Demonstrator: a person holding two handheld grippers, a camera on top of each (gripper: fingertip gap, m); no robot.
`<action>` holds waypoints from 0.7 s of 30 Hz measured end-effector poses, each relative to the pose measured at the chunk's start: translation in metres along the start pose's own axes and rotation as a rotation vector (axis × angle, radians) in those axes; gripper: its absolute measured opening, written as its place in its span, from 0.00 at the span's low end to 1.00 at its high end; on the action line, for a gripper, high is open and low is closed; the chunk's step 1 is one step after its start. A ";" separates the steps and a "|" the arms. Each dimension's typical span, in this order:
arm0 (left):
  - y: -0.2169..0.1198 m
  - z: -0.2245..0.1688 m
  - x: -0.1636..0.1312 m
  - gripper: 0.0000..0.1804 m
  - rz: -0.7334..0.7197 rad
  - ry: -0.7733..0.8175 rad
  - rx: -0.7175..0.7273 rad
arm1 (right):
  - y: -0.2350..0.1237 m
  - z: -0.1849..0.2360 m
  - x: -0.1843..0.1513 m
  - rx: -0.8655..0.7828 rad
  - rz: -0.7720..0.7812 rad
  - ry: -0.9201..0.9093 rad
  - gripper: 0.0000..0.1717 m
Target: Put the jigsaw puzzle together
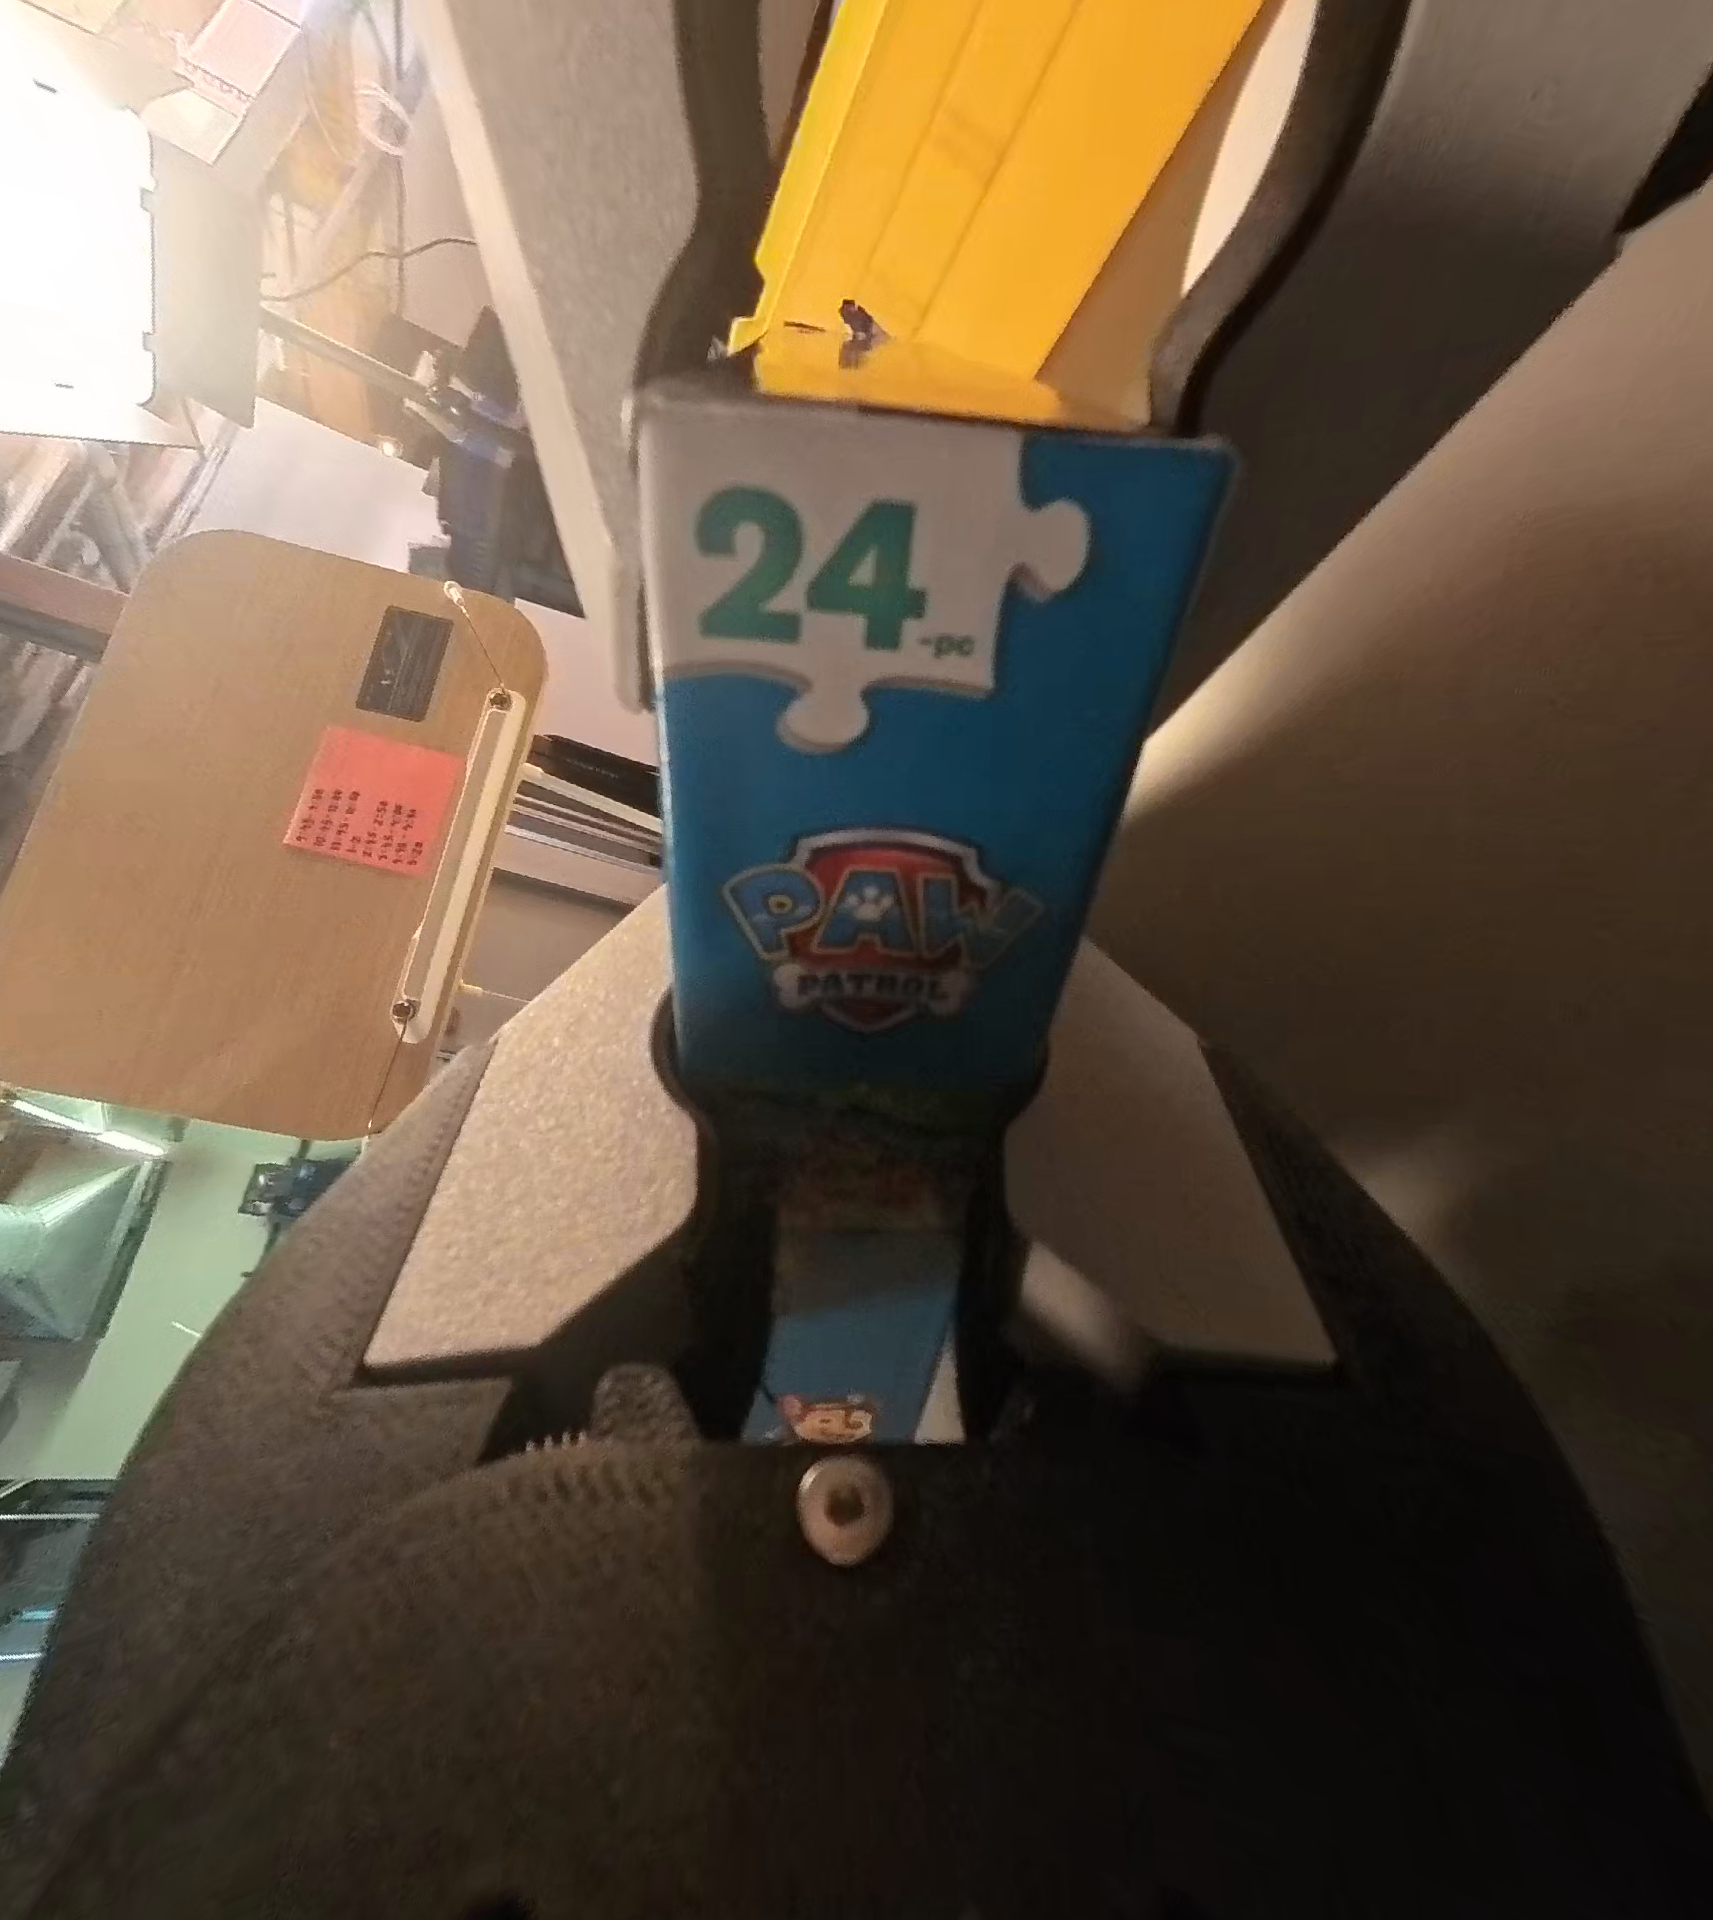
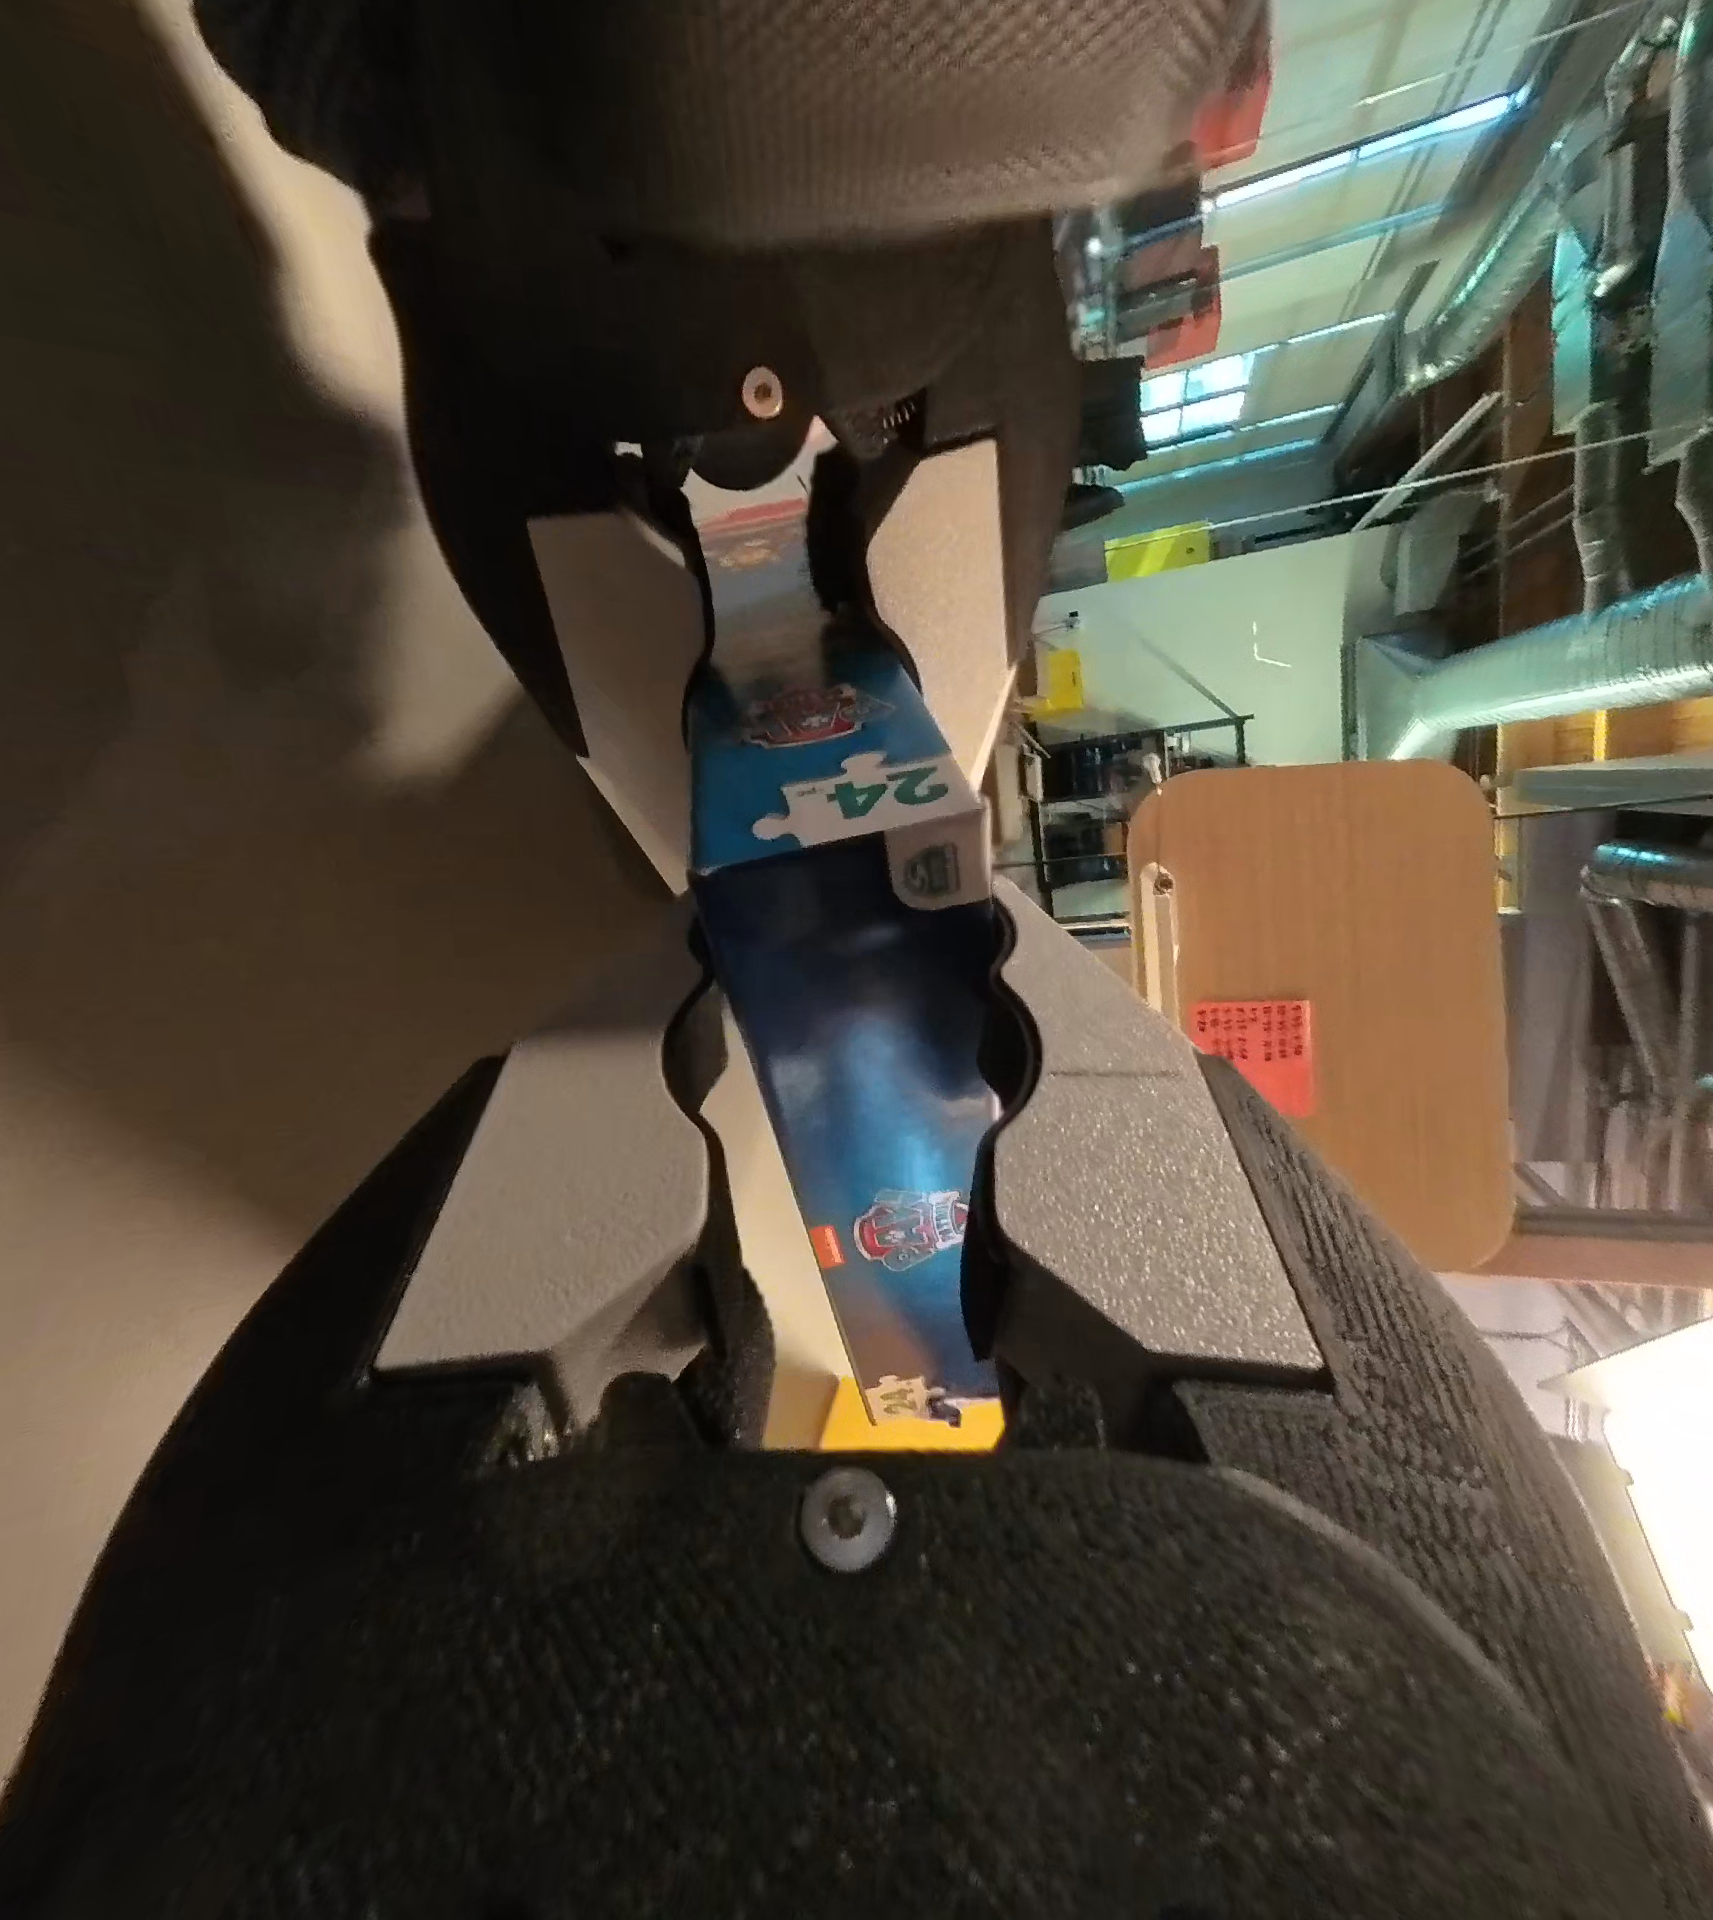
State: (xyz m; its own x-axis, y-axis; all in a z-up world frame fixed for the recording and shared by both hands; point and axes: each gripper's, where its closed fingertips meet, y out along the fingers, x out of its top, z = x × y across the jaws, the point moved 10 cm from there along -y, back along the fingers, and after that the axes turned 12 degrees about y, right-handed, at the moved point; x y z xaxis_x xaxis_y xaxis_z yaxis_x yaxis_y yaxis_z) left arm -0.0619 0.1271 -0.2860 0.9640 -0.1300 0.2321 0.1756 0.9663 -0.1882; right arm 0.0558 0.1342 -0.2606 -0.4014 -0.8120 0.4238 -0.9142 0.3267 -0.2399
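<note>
A blue cardboard puzzle box [image 1: 893, 779] is held in the air between both grippers. My left gripper [image 1: 857, 1039] is shut on its near end, with both grey pads against the narrow sides. A yellow part [image 1: 977, 208] sticks out at the box's far end, where the right gripper [image 1: 945, 343] closes on it from the opposite side. In the right wrist view the box [image 2: 862, 1091] runs lengthwise between the fingers of my right gripper [image 2: 847, 935], which is shut on it. The left gripper [image 2: 831, 821] grips the end facing it.
A light wooden board with a pink sticker [image 1: 239, 831] stands to the left, and shows at the right in the right wrist view [image 2: 1330, 987]. Grey ducts [image 2: 1558, 665] and shelving lie beyond. A bright white panel [image 1: 21, 208] is at the upper left.
</note>
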 end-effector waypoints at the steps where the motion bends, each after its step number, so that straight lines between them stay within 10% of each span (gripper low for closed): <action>1: 0.000 -0.002 -0.001 0.27 -0.002 0.006 0.007 | 0.000 0.000 -0.001 0.021 -0.004 -0.004 0.27; 14: 0.000 -0.037 -0.006 0.27 0.031 0.422 -0.039 | -0.026 0.006 -0.011 0.581 -0.060 0.331 0.23; 21: -0.001 -0.043 -0.010 0.26 0.038 0.479 -0.025 | -0.016 -0.004 -0.007 0.693 0.048 0.199 0.17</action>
State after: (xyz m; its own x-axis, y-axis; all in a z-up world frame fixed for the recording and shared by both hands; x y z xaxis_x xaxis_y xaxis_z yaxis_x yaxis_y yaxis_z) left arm -0.0631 0.1178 -0.3288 0.9522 -0.1881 -0.2405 0.1374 0.9674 -0.2127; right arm 0.0732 0.1370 -0.2564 -0.5036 -0.6791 0.5340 -0.6759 -0.0752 -0.7331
